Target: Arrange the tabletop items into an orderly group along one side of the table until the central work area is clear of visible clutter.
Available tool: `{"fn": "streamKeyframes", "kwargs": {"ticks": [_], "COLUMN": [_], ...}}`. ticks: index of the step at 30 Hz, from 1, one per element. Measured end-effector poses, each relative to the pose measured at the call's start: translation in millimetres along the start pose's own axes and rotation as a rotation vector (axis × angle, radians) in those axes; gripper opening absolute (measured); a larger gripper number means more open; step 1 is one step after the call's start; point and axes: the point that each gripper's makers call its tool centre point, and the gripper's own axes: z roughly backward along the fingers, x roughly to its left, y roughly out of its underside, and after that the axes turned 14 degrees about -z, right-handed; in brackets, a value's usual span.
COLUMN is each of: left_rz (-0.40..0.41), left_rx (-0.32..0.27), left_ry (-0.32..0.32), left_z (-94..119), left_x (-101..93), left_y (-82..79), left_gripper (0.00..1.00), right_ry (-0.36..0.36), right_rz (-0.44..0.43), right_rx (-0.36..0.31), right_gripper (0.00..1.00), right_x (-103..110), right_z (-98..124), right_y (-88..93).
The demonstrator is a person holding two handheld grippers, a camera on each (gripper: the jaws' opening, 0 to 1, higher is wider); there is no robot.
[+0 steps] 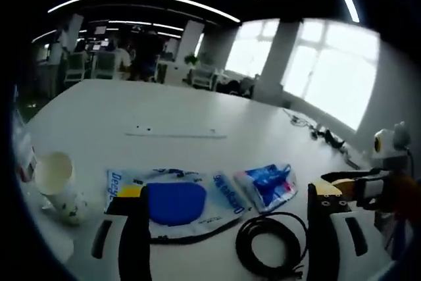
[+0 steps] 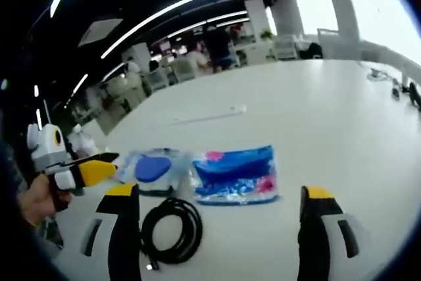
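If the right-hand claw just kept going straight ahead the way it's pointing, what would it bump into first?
Probably the blue-and-pink packet, lying flat on the white table between the open jaws of the right gripper. The coiled black cable sits nearer, but beside the left jaw. Depth is hard to judge.

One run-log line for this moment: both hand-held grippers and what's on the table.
left hand-held gripper: open, empty | right hand-held gripper: open, empty | white table: coiled black cable, two blue packets, paper cup

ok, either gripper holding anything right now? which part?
Nothing held. The left gripper and right gripper both stand open above the table, with the coiled cable and blue packets lying loose on it.
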Motion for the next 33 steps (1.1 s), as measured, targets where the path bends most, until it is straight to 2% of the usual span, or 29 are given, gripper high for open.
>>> {"fn": "streamKeyframes", "kwargs": {"ticks": [5,9,14,20,25,29,31,33], "left_rz": [-0.027,-0.059,-0.076,-0.088,-0.140,-0.118,-0.136,-0.156], "left_rx": [0.008,0.026,0.043,0.061,0.069,0.072,0.069,0.093], "left_ry": [0.013,-0.024,-0.029,-0.018,-0.013,0.013,0.021,0.029], "left_z": [15,30,48,68,84,97,104,110], "left_x": [6.7,22.7,33.8,37.0,39.5,41.1,42.4,45.9], "left_y": [-0.2,1.5,3.2,5.5,5.1,6.1,6.8,12.6], "left_gripper": [0.99,0.99,0.99,0.99,0.99,0.99,0.99,0.99], "right_ry": [-0.038,-0.062,-0.082,-0.093,-0.106,-0.106,-0.110,-0.111], "right_rz": [0.033,0.049,0.064,0.102,0.121,0.167,0.187,0.207], "right_rx": [0.030,0.039,0.040,0.043,0.047,0.077,0.086,0.096], "right_gripper": [1.00,1.00,1.00,1.00,0.99,0.99,0.99,0.99], "right_x": [17,29,41,53,60,63,65,66], "right_z": [10,20,32,45,54,61,65,69], "right_y": [9.0,12.2,10.9,10.5,11.3,17.3,19.4,21.6]}}
